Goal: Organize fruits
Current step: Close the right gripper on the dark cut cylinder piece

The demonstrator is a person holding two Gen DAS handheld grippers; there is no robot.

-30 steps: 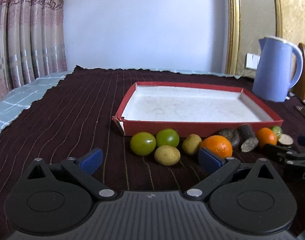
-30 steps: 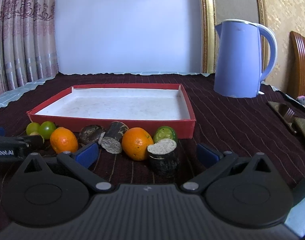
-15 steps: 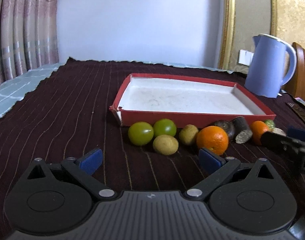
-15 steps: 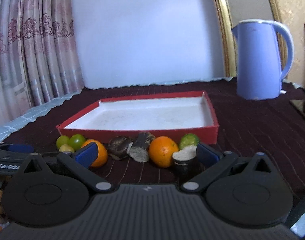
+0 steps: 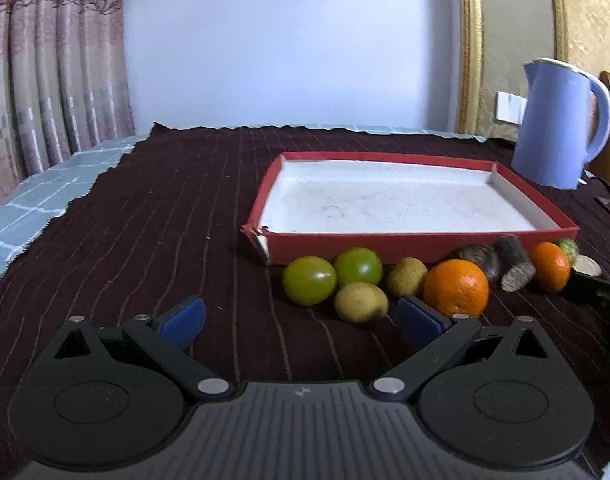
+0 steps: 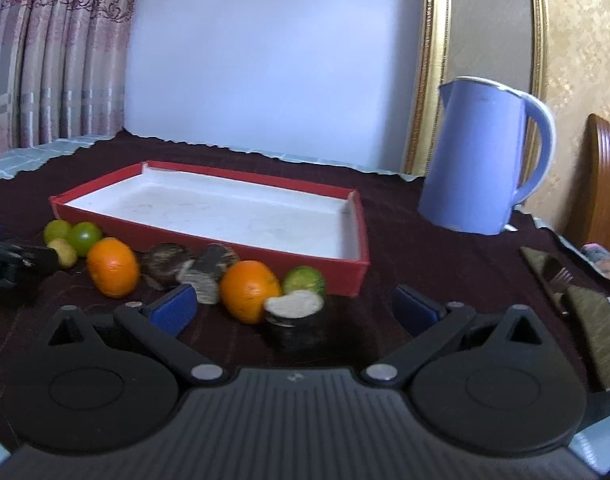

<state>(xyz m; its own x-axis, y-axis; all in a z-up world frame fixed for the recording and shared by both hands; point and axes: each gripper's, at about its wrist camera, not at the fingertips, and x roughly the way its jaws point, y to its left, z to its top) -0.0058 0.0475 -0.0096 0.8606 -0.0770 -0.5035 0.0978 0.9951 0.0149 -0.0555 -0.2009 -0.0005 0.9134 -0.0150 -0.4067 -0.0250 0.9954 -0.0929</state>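
both hand-held grippers hover low over the dark striped cloth on the counter, the left hand-held gripper (image 5: 301,316) and the right hand-held gripper (image 6: 293,304) each with blue pads spread wide and pinching nothing. the fruits lie in a row just near of the red tray (image 5: 385,246), none inside it: two green fruits (image 5: 309,280), two small tan ones (image 5: 361,302), an orange (image 5: 457,288), dark cut sugarcane pieces (image 5: 513,264), and a second orange (image 6: 249,290) far right. a blue kettle (image 6: 481,160) stands far right of the tray.
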